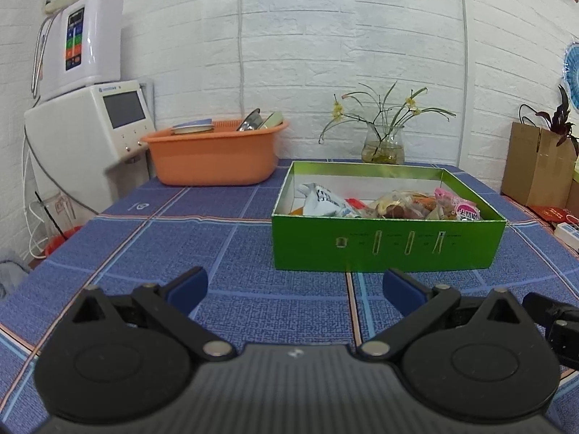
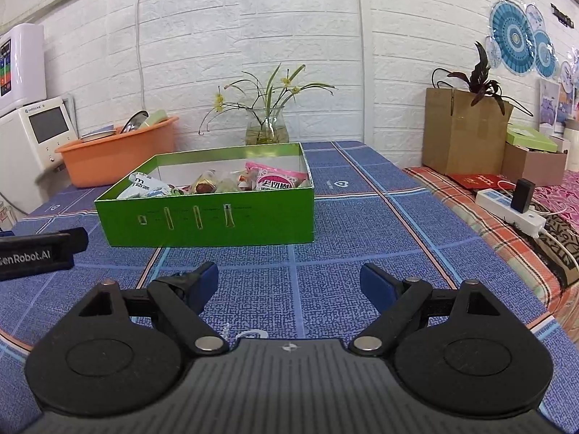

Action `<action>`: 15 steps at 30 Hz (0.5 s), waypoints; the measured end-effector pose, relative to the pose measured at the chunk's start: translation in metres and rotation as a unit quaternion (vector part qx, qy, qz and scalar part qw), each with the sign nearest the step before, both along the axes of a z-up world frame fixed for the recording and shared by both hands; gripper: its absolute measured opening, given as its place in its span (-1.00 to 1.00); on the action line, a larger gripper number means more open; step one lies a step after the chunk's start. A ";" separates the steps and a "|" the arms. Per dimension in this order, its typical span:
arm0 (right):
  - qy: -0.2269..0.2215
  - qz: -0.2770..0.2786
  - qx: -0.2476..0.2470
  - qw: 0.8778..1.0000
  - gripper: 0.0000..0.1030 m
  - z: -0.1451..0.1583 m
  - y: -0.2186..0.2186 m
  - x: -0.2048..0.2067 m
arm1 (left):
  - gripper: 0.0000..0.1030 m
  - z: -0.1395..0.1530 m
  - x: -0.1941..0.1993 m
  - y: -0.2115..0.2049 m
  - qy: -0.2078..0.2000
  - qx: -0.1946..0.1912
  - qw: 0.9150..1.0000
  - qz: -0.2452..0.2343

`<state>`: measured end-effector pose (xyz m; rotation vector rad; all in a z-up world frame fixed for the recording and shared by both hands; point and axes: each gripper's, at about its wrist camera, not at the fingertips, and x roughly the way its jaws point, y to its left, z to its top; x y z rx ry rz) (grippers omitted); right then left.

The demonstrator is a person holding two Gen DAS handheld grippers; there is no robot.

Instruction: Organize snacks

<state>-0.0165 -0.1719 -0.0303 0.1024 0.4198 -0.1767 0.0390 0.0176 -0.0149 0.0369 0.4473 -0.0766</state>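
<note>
Your left gripper (image 1: 295, 291) hangs low over the blue checked tabletop (image 1: 181, 249) with its jaws spread wide and nothing between them, and the edge of your right gripper (image 1: 555, 320) shows at the far right. Ahead and slightly right sits the open green box (image 1: 387, 244), holding wrapped snacks (image 1: 391, 206), among them a white packet (image 1: 325, 200) and a pink packet (image 1: 461, 208). Behind it stand an orange basin (image 1: 213, 157) on the left and a glass vase of flowers (image 1: 383, 146) by the wall.

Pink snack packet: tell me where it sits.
The pink snack packet lies inside the green box, at its right end, beside clear-wrapped sweets; the glass vase stands behind.
</note>
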 end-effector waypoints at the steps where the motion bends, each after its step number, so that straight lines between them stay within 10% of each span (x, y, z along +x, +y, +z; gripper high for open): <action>1: 0.000 0.000 -0.001 1.000 1.00 0.000 0.001 0.000 | 0.99 0.000 0.000 0.000 0.003 -0.001 1.000 -0.003; 15: 0.011 0.001 0.001 1.000 1.00 -0.004 0.000 0.000 | 0.99 -0.004 0.000 -0.003 0.013 0.004 1.000 0.002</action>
